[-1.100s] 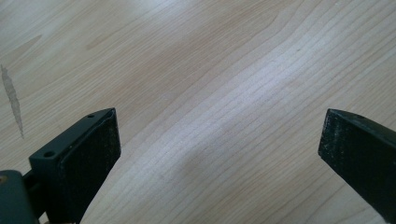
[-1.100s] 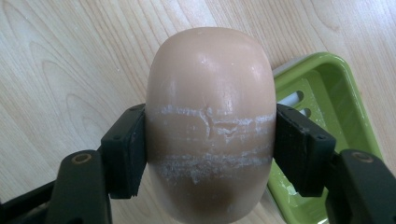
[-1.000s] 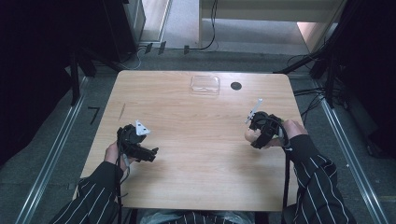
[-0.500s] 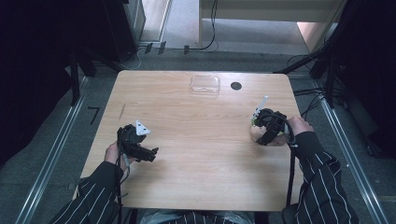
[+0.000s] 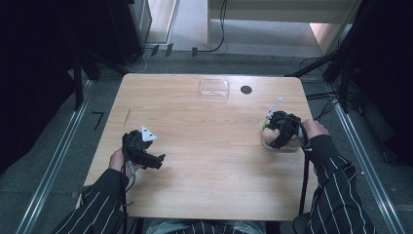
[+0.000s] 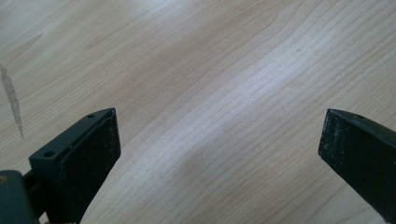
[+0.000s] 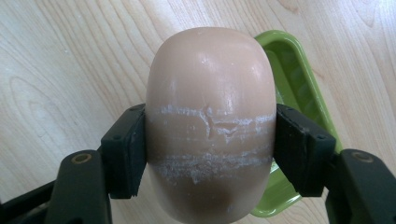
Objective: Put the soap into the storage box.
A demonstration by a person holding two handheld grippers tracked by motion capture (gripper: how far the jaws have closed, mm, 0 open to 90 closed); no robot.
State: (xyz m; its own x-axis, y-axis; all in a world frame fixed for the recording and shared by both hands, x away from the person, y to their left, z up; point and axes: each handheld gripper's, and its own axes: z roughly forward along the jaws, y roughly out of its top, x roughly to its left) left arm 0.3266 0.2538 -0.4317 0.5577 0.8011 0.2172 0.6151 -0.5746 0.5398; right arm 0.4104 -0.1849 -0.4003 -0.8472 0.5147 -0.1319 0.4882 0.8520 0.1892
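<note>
Gripping a pale, rounded bar of soap [image 7: 209, 126] between both jaws of the right gripper [image 7: 210, 149], low over the right side of the bench [image 5: 204, 146], just above a green soap dish [image 7: 299, 93]. Hovering with jaws spread wide and empty, left gripper [image 6: 219, 154], near left. Sitting far centre, clear plastic lid [image 5: 214, 87].
</note>
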